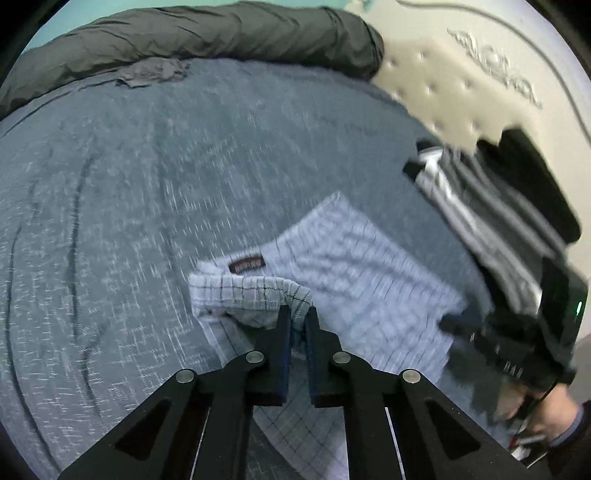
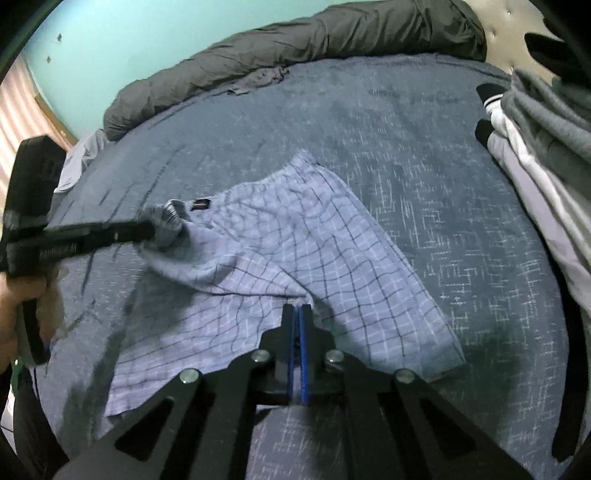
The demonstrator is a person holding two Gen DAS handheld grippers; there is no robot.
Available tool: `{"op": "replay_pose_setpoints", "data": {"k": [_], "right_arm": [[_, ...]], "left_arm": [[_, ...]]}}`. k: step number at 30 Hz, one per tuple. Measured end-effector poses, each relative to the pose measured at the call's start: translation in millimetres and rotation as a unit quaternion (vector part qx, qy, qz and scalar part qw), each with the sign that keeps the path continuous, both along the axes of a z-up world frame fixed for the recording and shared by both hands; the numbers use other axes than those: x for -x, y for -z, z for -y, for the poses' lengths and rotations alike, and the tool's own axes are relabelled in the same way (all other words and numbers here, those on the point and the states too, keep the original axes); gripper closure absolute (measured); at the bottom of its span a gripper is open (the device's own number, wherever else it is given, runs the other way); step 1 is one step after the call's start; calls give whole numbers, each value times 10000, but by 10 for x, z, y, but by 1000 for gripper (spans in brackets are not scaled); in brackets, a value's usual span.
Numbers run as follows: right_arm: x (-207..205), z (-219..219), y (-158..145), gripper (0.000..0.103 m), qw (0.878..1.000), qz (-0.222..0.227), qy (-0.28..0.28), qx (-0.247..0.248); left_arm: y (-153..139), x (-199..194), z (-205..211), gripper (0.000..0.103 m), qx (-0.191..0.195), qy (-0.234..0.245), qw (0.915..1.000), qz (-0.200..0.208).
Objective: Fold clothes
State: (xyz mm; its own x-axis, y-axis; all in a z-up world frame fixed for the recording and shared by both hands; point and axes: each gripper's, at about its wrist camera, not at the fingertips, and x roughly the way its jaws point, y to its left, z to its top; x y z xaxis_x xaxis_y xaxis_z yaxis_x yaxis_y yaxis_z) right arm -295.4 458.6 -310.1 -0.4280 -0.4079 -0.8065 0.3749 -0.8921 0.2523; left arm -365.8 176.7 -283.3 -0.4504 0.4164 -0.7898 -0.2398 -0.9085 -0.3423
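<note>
Light blue checked shorts [image 1: 369, 266] [image 2: 295, 236] with a dark red label [image 1: 246, 265] lie on the blue-grey bedspread [image 1: 129, 192]. My left gripper [image 1: 298, 312] is shut on the bunched waistband, which stands lifted and curled over the fingertips. In the right wrist view that left gripper [image 2: 149, 230] reaches in from the left, a hand behind it. My right gripper [image 2: 297, 308] is shut on the near hem of the shorts, the cloth puckering at its tips. From the left wrist view, the right gripper [image 1: 452, 325] meets the shorts' right edge.
A dark grey rolled duvet [image 1: 221, 33] [image 2: 295, 40] lines the bed's far side, with a small crumpled grey cloth [image 2: 258, 79] in front of it. A stack of folded grey, white and black clothes [image 1: 498, 206] [image 2: 535, 147] sits at the right by a cream tufted headboard [image 1: 461, 74].
</note>
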Motion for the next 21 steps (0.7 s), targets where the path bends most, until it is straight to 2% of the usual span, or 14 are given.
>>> {"op": "replay_pose_setpoints", "data": {"k": [4, 10, 13, 21], "right_arm": [[-105, -86, -137, 101, 9999, -129, 7, 43], [-132, -353, -237, 101, 9994, -169, 272, 162], [-101, -467, -233, 101, 9991, -158, 355, 149], [-10, -712, -49, 101, 9986, -62, 512, 115]], "left_arm": [[-150, 139, -1, 96, -140, -70, 9998, -78], [-272, 482, -180, 96, -367, -83, 9993, 30], [-237, 683, -356, 96, -403, -67, 9991, 149], [-23, 1100, -882, 96, -172, 161, 9992, 333]]}}
